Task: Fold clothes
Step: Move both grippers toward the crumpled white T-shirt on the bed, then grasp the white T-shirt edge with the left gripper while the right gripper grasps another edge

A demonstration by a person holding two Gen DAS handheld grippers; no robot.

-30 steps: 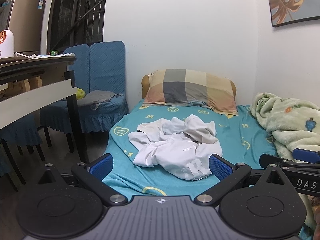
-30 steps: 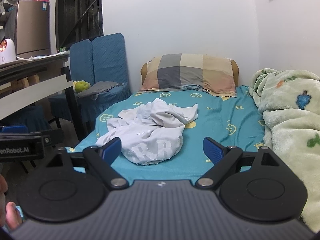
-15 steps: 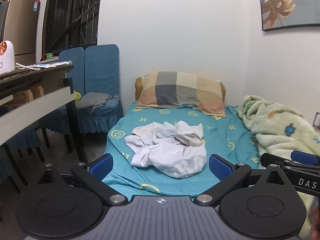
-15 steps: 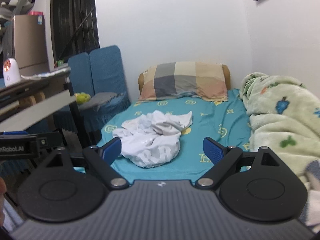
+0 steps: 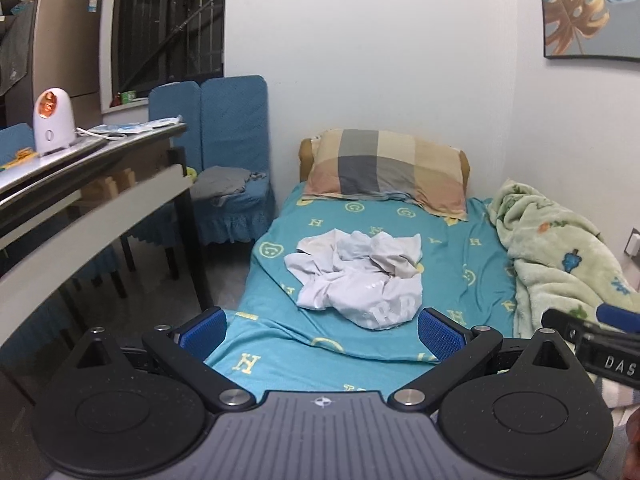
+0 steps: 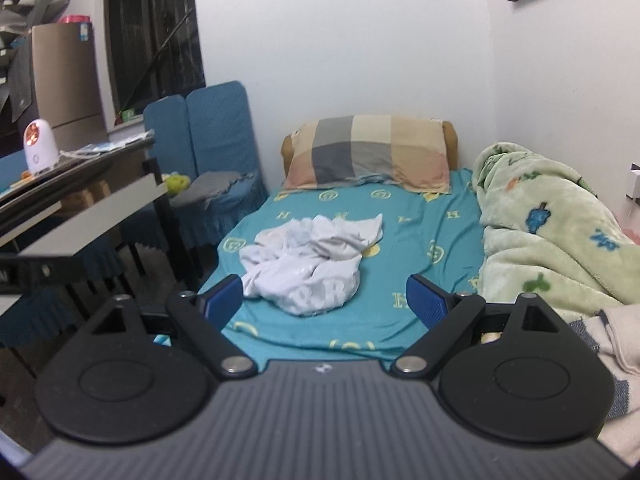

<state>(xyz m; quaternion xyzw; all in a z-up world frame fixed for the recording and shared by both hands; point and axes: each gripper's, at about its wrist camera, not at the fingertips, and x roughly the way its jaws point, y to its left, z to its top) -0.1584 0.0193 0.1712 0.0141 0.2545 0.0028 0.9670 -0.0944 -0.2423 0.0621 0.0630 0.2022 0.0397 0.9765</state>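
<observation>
White crumpled shirt [image 5: 360, 280] lies in the middle of the frame on the teal bed [image 5: 448, 264], below the checked pillow [image 5: 384, 172]. Left gripper [image 5: 322, 330] and right gripper [image 6: 326, 300] both hover at the lower edge with jaws spread wide, holding nothing.
</observation>
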